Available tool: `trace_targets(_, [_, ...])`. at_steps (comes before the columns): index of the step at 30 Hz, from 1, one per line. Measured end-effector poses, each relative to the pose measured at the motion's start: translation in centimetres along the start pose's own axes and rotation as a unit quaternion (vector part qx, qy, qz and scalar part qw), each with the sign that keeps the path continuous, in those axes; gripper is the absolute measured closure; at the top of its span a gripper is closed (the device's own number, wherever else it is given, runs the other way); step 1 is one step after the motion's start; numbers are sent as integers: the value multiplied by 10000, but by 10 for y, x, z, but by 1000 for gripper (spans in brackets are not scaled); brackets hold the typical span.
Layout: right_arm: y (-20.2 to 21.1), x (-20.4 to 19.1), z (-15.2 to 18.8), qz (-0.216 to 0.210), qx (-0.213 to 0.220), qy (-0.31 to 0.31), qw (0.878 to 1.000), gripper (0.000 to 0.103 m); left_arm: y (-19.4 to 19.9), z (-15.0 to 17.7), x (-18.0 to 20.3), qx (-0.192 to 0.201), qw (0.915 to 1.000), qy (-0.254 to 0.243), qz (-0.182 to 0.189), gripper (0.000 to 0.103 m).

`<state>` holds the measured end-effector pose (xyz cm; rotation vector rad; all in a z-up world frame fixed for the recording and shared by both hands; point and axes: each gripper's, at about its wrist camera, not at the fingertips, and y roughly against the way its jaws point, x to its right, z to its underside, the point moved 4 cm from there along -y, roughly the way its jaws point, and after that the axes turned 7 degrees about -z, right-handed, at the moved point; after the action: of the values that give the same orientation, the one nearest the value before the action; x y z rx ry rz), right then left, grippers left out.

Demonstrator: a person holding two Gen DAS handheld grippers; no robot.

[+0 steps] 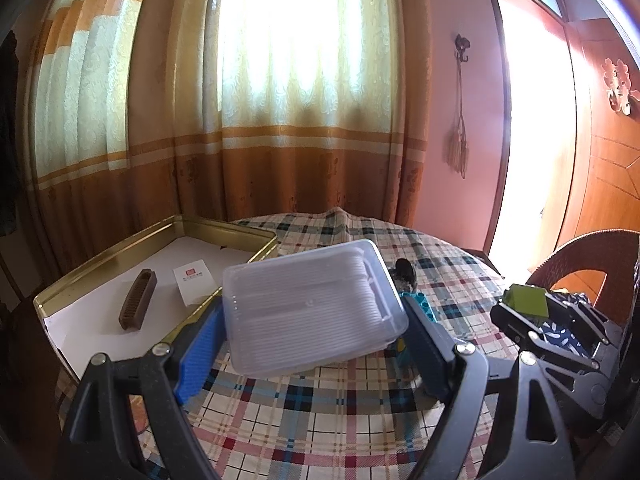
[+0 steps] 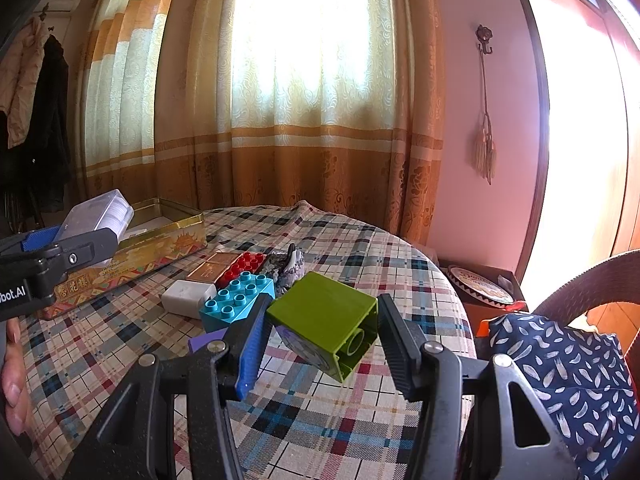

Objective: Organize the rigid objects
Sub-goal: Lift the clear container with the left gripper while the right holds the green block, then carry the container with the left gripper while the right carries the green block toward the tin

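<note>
Left gripper point(image 1: 316, 320) sits centre-low in left wrist view, tilted slightly down, jaws wide and clamped on the clear plastic container point(image 1: 312, 308), held above the plaid desk point(image 1: 320, 420), tipped w/ far end up. In right wrist view it enters from the left edge, container at upper left over the gold tin point(image 2: 160, 236).

Right gripper point(image 2: 320, 336) centre-low in its view, angled slightly down, jaws part-way apart and clamped on the green block point(image 2: 320, 316), lifted off the desk, corner tilted down.

Tin at left of left view holds a brown comb point(image 1: 138, 300) and white card point(image 1: 194, 284). Blue brick point(image 2: 238, 300), red brick point(image 2: 244, 266), white box point(image 2: 186, 298) lie mid-desk. Fingers point(image 2: 14, 380) at lower-left edge.
</note>
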<state>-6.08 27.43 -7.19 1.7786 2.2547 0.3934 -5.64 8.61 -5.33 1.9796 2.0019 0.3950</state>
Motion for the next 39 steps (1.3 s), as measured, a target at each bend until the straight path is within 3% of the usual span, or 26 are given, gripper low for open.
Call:
trace_targets(9, [3,-10,-3,196,75,369,9991,48,6,-2,-9,165,9998,14,-105,18])
trace_targets(22, [5,-29,-2,44,-50,523,9986,48,8,-1,-41,131,9992,268,-272,18])
trace_targets(39, [19,-73,-24,-629,211,630,9958,48,0,1,-72,-7,9973,493,-542,18])
